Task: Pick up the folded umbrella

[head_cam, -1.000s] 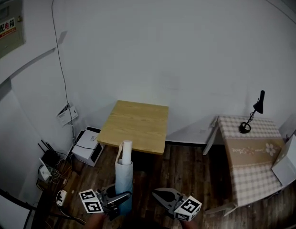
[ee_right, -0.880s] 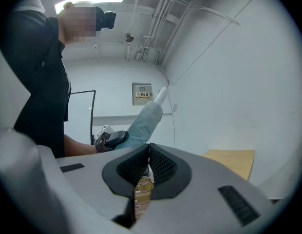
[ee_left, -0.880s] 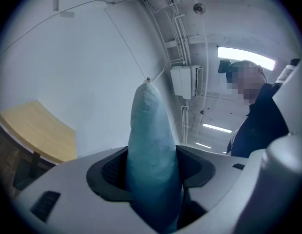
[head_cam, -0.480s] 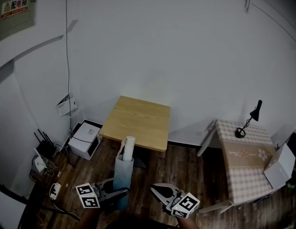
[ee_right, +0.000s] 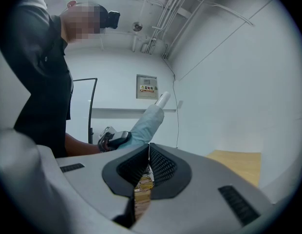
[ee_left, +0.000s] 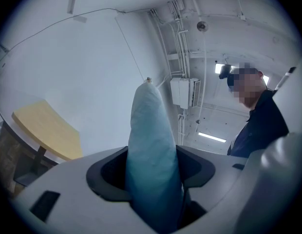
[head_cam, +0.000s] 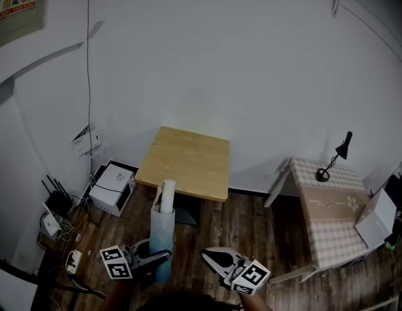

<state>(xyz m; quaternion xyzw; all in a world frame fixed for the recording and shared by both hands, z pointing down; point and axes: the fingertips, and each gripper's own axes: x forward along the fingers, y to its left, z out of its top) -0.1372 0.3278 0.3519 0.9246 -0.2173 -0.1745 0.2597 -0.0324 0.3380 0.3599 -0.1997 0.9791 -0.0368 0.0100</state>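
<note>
The folded umbrella [head_cam: 162, 229], in a pale blue sleeve with a white handle end on top, stands upright in the air at the lower middle of the head view. My left gripper [head_cam: 159, 264] is shut on its lower part. In the left gripper view the umbrella [ee_left: 151, 145] fills the gap between the jaws of that gripper [ee_left: 153, 179]. My right gripper [head_cam: 211, 259] hangs just right of it, shut, with nothing held. In the right gripper view its jaws [ee_right: 147, 152] meet at the tip, and the umbrella [ee_right: 147, 121] shows beyond, tilted.
A small wooden table [head_cam: 185, 161] stands against the white wall ahead. At right is a table with a checked cloth [head_cam: 331, 206] and a black lamp [head_cam: 334, 157]. A white box [head_cam: 113, 186], routers and cables lie on the floor at left.
The umbrella stays in my left gripper throughout. Both grippers and the umbrella have drifted slightly left in the head view as the head camera shifted.
</note>
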